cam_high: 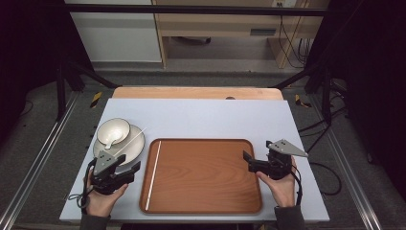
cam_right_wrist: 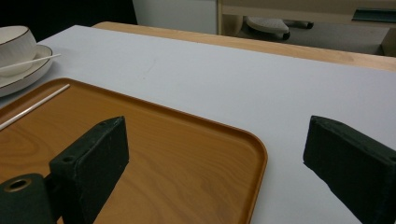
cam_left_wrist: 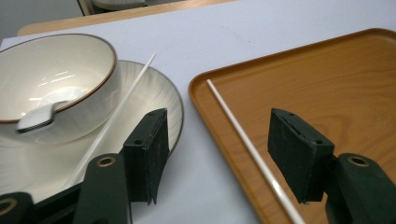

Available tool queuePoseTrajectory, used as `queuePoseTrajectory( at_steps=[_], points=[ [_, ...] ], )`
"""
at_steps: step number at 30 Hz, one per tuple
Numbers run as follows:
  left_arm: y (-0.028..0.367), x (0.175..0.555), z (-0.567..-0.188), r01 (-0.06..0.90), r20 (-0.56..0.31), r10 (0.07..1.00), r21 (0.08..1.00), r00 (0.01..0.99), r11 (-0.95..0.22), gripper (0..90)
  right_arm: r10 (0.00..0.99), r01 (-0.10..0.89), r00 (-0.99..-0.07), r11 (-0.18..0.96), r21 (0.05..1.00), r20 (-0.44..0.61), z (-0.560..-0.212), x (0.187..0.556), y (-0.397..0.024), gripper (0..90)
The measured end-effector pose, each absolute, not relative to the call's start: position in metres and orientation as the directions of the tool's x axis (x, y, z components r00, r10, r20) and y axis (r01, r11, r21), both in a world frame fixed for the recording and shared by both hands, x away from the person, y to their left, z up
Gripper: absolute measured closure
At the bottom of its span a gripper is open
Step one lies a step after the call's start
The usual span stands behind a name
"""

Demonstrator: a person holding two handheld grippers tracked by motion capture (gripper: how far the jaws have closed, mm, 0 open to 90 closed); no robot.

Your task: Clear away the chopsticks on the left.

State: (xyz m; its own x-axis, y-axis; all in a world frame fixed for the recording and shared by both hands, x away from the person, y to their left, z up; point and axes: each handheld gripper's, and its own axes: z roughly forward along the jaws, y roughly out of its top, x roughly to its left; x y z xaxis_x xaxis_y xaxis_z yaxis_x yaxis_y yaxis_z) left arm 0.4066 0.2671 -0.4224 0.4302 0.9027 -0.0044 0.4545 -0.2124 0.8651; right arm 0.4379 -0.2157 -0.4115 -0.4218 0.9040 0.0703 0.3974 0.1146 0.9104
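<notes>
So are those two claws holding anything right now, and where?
Nothing. The left gripper is open above the tray's chopstick; the right gripper is open and empty.

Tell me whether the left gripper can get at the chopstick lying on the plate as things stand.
Probably yes. The left gripper hangs open with nothing between its jaws, right beside the plate. The chopstick lies bare across the plate's rim next to the bowl, with nothing over it.

Even, soft overhead light on the table (cam_high: pixel 201 115), dark surroundings, faint glare inside the bowl (cam_left_wrist: pixel 51 79).
</notes>
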Motion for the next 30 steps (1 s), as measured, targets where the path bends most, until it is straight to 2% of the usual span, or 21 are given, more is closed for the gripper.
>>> queuePoseTrajectory(
  at_steps=[12, 19, 24, 27, 30],
  points=[
    [0.319, 0.409, -0.437, 0.487, 0.004, 0.917, 0.846, 0.399, -0.216, 31.2, 0.900, 0.405, -0.430, 0.127, 0.905, 0.066, -0.415, 0.439, -0.213, 7.0],
    [0.337, 0.424, -0.441, 0.523, 0.036, 0.920, 0.814, 0.391, -0.254, 30.1, 0.899, 0.411, -0.432, 0.127, 0.903, 0.071, -0.415, 0.440, -0.213, 7.5],
    [0.344, 0.439, -0.443, 0.541, 0.012, 0.916, 0.804, 0.402, -0.247, 28.0, 0.899, 0.413, -0.432, 0.127, 0.902, 0.071, -0.415, 0.440, -0.213, 7.8],
    [0.345, 0.447, -0.446, 0.544, 0.025, 0.912, 0.796, 0.409, -0.266, 28.1, 0.900, 0.414, -0.432, 0.132, 0.901, 0.066, -0.415, 0.440, -0.213, 7.8],
    [0.345, 0.452, -0.449, 0.556, 0.053, 0.908, 0.776, 0.415, -0.299, 33.0, 0.899, 0.416, -0.432, 0.128, 0.900, 0.072, -0.415, 0.440, -0.213, 7.9]
  ],
)
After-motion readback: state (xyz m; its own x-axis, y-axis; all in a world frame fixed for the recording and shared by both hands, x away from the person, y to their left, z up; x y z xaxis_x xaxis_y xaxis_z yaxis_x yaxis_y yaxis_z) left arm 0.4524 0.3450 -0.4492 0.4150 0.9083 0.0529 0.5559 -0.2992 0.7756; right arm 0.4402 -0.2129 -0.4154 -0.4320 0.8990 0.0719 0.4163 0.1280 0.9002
